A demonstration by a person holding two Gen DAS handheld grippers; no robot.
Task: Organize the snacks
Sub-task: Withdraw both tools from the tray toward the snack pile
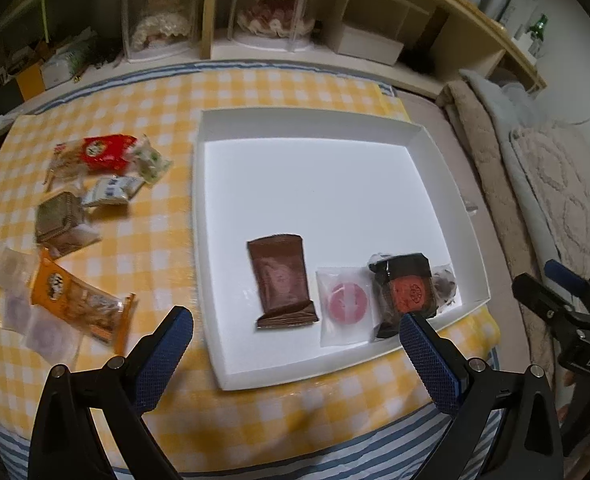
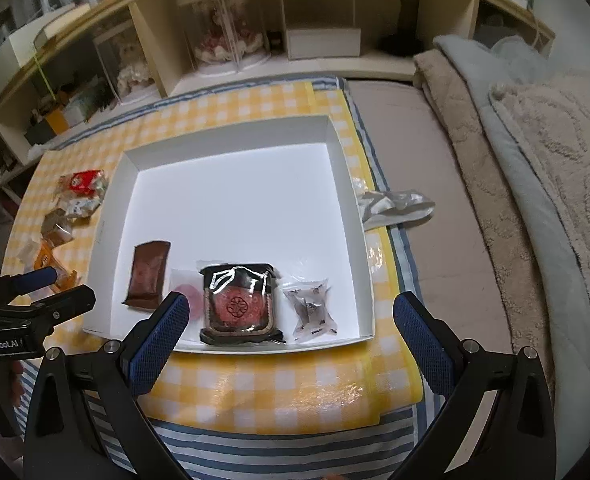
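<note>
A white shallow box (image 1: 215, 264) (image 2: 351, 200) lies on the yellow checked cloth. Along its near side lie a brown packet (image 1: 281, 280) (image 2: 147, 274), a clear bag with a pink round sweet (image 1: 345, 306) (image 2: 187, 294), a black-and-red packet (image 1: 409, 288) (image 2: 237, 304) and a clear bag of dark pieces (image 2: 313, 310). Several loose snacks (image 1: 83, 216) (image 2: 75, 196) lie left of the box. My left gripper (image 1: 297, 318) hangs open above the box's near edge, nothing between its fingers. My right gripper (image 2: 291, 306) is open over the black-and-red packet, holding nothing.
A low shelf unit (image 1: 287, 52) with dolls in clear cases stands behind the table. Folded blankets and a mat (image 2: 535, 184) lie to the right. A crumpled clear wrapper (image 2: 395, 204) sits at the box's right side. The striped undercloth (image 2: 255, 452) hangs at the near edge.
</note>
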